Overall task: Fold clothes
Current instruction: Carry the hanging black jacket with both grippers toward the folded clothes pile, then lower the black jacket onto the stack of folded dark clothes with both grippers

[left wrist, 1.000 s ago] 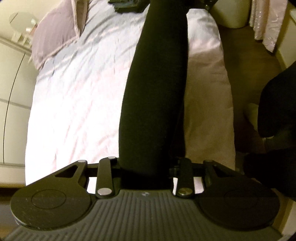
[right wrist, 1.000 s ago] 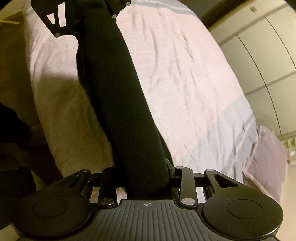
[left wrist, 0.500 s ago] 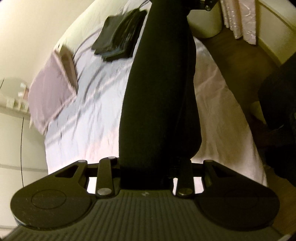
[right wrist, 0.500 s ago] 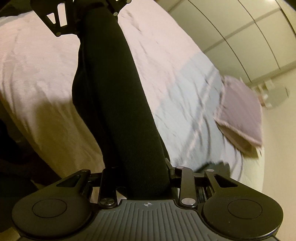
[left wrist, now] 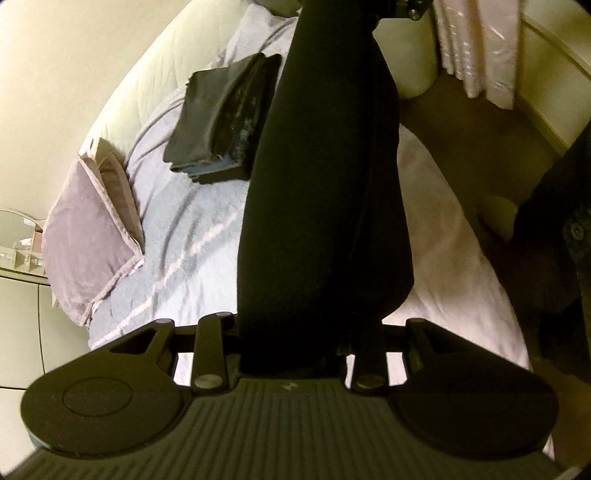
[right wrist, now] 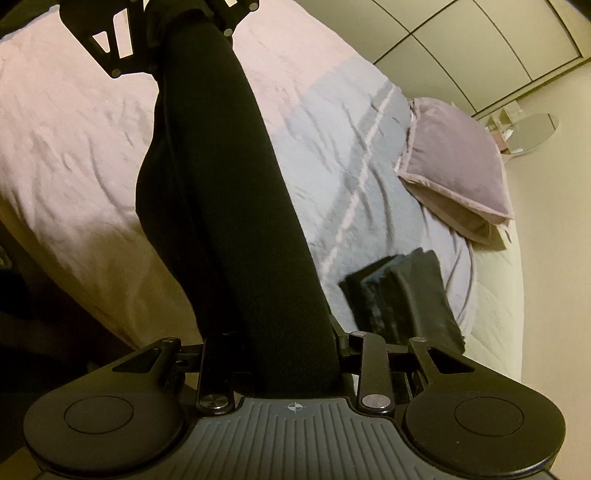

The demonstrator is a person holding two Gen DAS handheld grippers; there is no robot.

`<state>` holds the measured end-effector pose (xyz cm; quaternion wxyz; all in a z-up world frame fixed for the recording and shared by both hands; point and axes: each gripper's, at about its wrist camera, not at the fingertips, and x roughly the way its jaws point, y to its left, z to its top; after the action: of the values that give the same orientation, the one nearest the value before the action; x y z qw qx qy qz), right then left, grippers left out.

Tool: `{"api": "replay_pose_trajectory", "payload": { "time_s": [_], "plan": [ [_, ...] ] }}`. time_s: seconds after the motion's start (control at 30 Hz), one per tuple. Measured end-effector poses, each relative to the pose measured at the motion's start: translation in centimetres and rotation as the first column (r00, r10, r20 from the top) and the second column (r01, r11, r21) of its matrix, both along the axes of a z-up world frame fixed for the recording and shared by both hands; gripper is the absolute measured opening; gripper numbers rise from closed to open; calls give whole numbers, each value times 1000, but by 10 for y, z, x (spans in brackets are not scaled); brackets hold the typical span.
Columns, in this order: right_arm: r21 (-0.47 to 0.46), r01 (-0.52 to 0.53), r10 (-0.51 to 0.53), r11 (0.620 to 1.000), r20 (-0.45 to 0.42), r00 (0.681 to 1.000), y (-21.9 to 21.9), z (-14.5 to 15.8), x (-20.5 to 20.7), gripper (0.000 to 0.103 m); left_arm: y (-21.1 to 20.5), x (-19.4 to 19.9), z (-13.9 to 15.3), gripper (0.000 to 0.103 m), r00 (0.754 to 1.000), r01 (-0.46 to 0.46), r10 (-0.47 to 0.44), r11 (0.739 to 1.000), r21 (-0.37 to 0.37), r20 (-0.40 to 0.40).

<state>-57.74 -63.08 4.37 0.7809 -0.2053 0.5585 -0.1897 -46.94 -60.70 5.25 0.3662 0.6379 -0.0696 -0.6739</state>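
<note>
A long black garment (left wrist: 325, 184) is stretched in the air between my two grippers, above the bed. My left gripper (left wrist: 295, 332) is shut on one end of it; its fingertips are hidden under the cloth. My right gripper (right wrist: 273, 354) is shut on the other end (right wrist: 221, 206). Each gripper shows at the top of the other's view: the right one (left wrist: 399, 5), the left one (right wrist: 155, 37). A stack of folded dark clothes (left wrist: 225, 118) lies on the bed near the headboard; it also shows in the right wrist view (right wrist: 402, 302).
The bed has a pink and pale blue cover (left wrist: 192, 236). A mauve pillow (left wrist: 85, 236) lies by the headboard (left wrist: 147, 92). White wardrobe doors (right wrist: 461, 37), a round side table (right wrist: 532, 133), a curtain (left wrist: 476, 48) and brown floor (left wrist: 480, 122) surround the bed.
Both grippers have swung with the garment toward the head of the bed. The folded stack and the pillow have come into view and closer.
</note>
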Motion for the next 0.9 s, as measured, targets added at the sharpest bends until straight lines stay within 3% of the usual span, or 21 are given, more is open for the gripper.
{"api": "replay_pose_trajectory", "payload": {
  "time_s": [0.23, 0.5, 0.7, 0.9],
  "plan": [
    [-6, -25, 26, 1000, 23, 999, -58, 12, -59, 32, -65, -54, 3, 31, 998, -55, 55, 998, -25, 5],
    [-34, 32, -31, 999, 36, 999, -123, 35, -94, 32, -136, -71, 22, 32, 999, 36, -35, 997, -70, 10],
    [-98, 122, -118, 988, 46, 992, -171, 65, -114, 32, -210, -76, 50, 32, 991, 130, -130, 980, -153, 10],
    [-187, 167, -149, 968, 108, 983, -251, 110, -134, 32, -309, -80, 93, 32, 993, 115, -107, 953, -281, 44]
  ]
}}
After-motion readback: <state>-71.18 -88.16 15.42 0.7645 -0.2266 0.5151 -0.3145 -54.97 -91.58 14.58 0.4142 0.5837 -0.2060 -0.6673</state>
